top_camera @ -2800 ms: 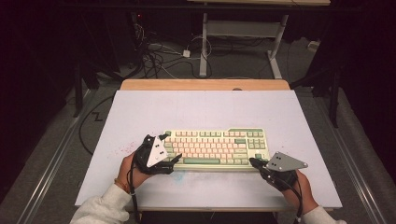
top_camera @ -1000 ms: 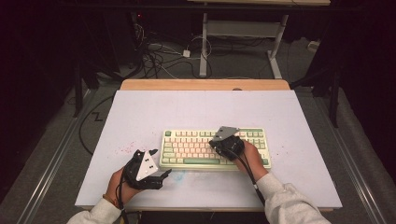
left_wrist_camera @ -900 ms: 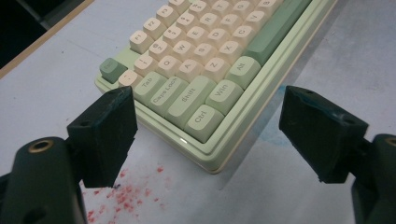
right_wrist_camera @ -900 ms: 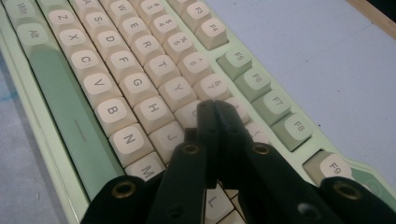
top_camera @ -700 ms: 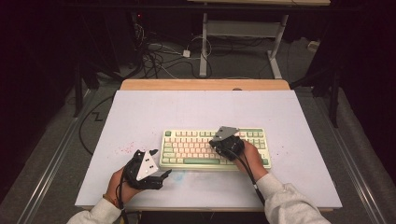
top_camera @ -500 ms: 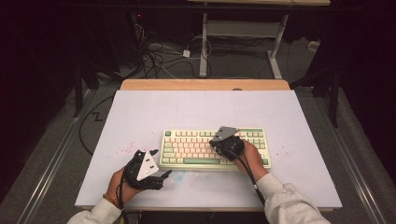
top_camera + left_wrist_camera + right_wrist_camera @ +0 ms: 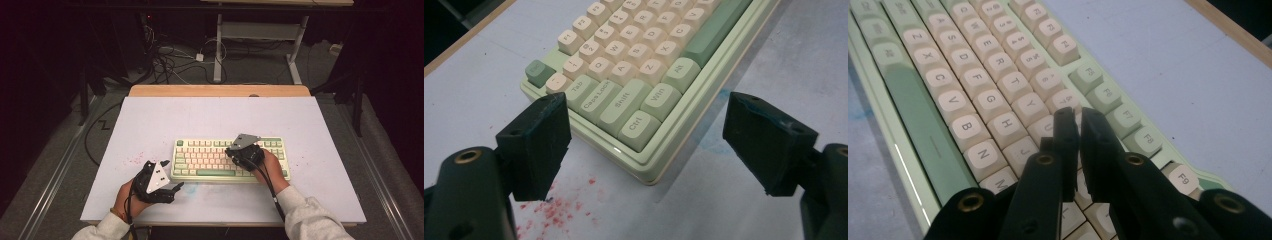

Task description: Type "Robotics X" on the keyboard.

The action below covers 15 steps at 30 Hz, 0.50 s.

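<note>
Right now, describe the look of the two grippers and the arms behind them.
Both the left gripper and the right gripper are black, each topped by a grey three-cornered plate and trailing a black cable along the forearm. In the gripper views the jaws are matte black blocks with brass-coloured screw holes. The person wears light grey sleeves, and a band shows at the left wrist.

Black tool [image 7: 176,187], pale grey sleeves [image 7: 314,220]
</note>
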Available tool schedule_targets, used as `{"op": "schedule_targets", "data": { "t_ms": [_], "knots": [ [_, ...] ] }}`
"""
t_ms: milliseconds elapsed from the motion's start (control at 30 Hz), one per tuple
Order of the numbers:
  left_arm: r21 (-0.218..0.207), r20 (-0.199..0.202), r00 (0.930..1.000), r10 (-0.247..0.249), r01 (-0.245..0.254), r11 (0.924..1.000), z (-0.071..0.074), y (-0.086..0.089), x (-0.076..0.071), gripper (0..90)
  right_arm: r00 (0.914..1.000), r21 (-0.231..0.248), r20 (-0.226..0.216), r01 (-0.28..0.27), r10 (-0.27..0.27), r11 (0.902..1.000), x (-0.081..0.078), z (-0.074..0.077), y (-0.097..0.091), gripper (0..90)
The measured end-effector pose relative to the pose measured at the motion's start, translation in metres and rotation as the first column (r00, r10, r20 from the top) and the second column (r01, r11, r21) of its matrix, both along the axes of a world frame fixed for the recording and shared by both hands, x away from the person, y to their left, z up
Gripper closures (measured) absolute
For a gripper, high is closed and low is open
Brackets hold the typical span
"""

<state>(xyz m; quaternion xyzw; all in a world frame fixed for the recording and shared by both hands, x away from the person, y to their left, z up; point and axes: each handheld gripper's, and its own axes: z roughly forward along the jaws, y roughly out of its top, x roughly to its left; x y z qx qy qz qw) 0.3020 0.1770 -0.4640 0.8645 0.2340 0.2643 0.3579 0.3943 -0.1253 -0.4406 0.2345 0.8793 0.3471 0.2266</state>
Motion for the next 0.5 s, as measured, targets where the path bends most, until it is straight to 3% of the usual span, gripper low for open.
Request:
{"op": "schedule_targets", "data": {
  "t_ms": [233,500],
  "knots": [
    [-0.006,0.003,1.0,0.003,-0.003,1.0,0.0,0.0,0.0,18.3,0.9996,0.057,0.029,-0.002,0.0,0.9984,-0.005,0.012,-0.008,80.2],
    [-0.004,0.003,1.0,0.006,-0.006,1.0,0.001,0.001,0.0,18.3,0.9962,0.11,0.086,-0.021,0.011,0.9937,-0.015,0.021,-0.015,56.4]
  ]
}}
